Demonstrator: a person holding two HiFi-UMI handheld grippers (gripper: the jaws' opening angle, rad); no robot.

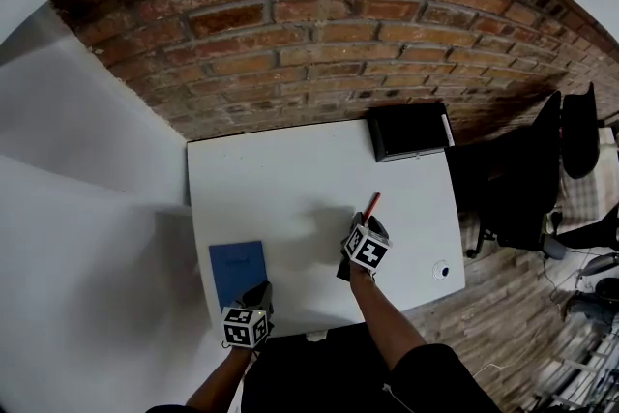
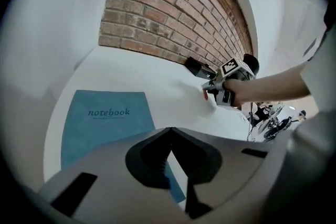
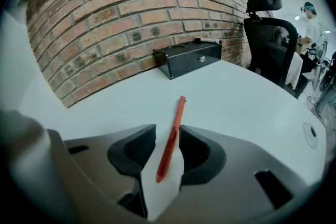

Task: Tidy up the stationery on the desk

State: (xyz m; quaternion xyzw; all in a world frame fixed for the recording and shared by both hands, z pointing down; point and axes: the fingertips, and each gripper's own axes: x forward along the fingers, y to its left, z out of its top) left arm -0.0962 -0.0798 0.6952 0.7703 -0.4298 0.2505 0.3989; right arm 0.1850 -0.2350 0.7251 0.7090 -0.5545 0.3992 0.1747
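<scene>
A red pen lies on the white desk, pointing toward the brick wall. My right gripper is open around its near end, with a gap showing on the left side of the pen. A blue notebook lies flat at the desk's near left. My left gripper is shut at its near right corner, and the notebook shows just beyond the closed jaws of that gripper. The left gripper view also catches the right gripper over the pen.
A black box stands at the desk's far right against the brick wall, also seen as the black box. A round grommet sits near the right front edge. A black office chair stands right of the desk. A person stands far right.
</scene>
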